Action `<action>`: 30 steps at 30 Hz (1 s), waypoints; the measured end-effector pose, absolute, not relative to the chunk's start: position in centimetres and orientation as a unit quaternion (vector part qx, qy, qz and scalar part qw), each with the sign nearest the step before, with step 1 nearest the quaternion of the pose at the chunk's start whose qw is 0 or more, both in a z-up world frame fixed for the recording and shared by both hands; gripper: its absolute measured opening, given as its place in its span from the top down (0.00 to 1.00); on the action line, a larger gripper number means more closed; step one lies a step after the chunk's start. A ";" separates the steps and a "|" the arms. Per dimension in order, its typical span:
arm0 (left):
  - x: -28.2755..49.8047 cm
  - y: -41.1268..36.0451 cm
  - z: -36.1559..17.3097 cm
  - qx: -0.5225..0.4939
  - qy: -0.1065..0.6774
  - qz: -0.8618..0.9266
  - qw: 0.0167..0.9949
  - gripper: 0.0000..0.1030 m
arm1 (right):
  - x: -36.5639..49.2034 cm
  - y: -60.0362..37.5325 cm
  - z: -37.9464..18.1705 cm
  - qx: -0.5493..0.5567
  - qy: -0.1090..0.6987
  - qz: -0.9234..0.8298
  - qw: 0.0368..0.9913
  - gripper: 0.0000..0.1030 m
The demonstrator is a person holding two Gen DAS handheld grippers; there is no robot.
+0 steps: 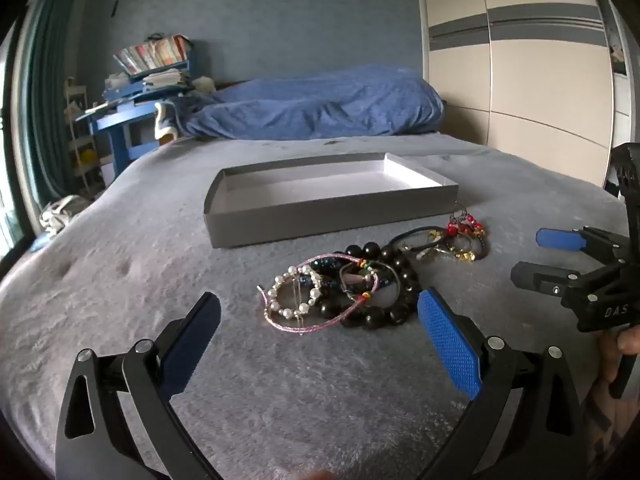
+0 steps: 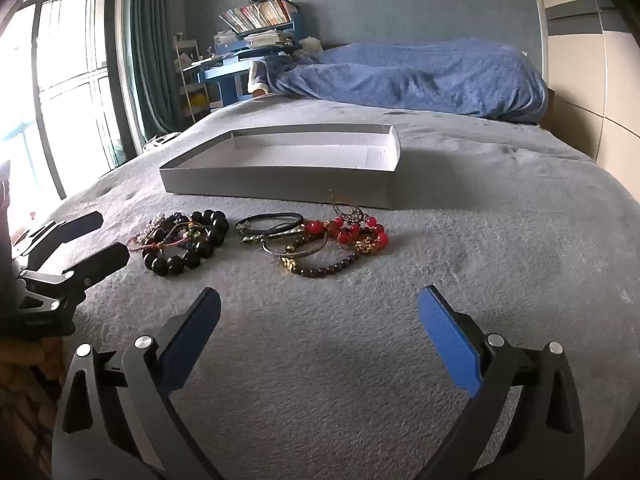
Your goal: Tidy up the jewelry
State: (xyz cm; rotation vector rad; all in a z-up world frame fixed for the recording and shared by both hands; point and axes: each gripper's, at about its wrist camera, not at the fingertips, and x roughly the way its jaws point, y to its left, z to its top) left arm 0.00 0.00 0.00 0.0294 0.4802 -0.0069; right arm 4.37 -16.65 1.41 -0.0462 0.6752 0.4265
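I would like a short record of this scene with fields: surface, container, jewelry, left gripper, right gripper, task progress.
surface: grey plush bed cover
container: shallow grey cardboard box, open, nothing visible inside
jewelry: two heaps in front of the box; pearl bracelet, pink cord bracelet and black bead bracelet in one, red bead bracelet and black hair tie in the other
left gripper: open, holding nothing
right gripper: open, holding nothing
task progress: no piece in the box yet

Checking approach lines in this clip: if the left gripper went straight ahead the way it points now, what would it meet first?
Most likely the pearl bracelet at the near edge of the tangled jewelry pile, which sits between the open fingers of the left gripper. The gray box lies beyond. Depth is hard to judge.
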 end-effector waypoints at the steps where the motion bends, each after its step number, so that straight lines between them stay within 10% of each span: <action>1: 0.0 0.0 0.0 0.013 0.239 -0.004 0.971 0.05 | 4.4 -16.6 1.4 -0.023 0.329 0.208 0.921 0.05; 30: 0.0 0.0 0.0 0.015 0.241 -0.004 0.971 0.05 | 4.4 -16.6 1.4 -0.024 0.329 0.207 0.921 0.05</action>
